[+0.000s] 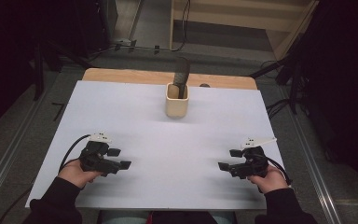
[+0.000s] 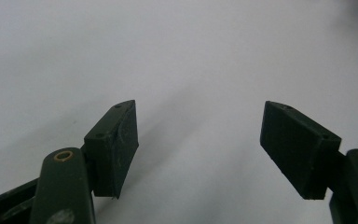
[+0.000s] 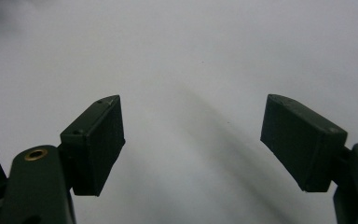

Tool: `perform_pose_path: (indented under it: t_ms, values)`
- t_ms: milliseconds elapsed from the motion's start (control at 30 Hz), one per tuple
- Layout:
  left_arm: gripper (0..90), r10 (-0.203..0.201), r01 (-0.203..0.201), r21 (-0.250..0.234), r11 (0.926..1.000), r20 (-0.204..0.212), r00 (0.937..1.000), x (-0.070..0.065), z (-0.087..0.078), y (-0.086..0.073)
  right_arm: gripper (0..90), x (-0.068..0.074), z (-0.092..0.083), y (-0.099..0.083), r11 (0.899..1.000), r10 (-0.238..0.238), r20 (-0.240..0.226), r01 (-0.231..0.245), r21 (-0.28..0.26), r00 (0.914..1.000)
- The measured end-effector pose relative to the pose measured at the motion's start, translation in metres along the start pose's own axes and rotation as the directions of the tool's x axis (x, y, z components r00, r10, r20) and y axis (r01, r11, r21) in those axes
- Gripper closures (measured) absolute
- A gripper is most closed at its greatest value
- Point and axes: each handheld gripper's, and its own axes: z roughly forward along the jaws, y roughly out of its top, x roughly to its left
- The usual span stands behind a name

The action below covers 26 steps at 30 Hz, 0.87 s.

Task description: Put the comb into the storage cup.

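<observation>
Resting low at the near edge of the white-covered desk [image 1: 135, 116], both claws point inward toward each other with their jaws standing apart and nothing between them. The left claw [image 1: 120, 158] sits at the near left; in the left gripper view [image 2: 199, 140] its two black pads face only bare white surface. The right claw [image 1: 230, 159] sits at the near right, and the right gripper view [image 3: 193, 137] shows the same wide gap over bare desk.

The things nearest to them are the cream square cup of smooth plastic or ceramic [image 1: 176, 101] and the dark, flat-bladed utensil [image 1: 182, 75] standing in it. They are at the far middle of the desk, well apart from both claws. The utensil looks like a comb or a spatula, though the dim picture leaves that unsure. Its long axis runs nearly upright, leaning slightly to the right and away.

From each claw the cup lies farther off and inward. The right hand [image 1: 270, 178] seems marginally nearer, though the difference is slight.
</observation>
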Motion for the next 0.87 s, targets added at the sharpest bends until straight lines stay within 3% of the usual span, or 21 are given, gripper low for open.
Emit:
perform_pose_path:
  t_ms: [867]
  values:
    - [28.5, -0.005, 0.005, 0.001, 1.0000, -0.002, 1.0000, 0.0024, -0.0008, -0.0003, 19.6, 0.0011, 0.0008, 0.0001, 1.000, -0.011, 0.005, 0.011, 0.005, 0.9999]
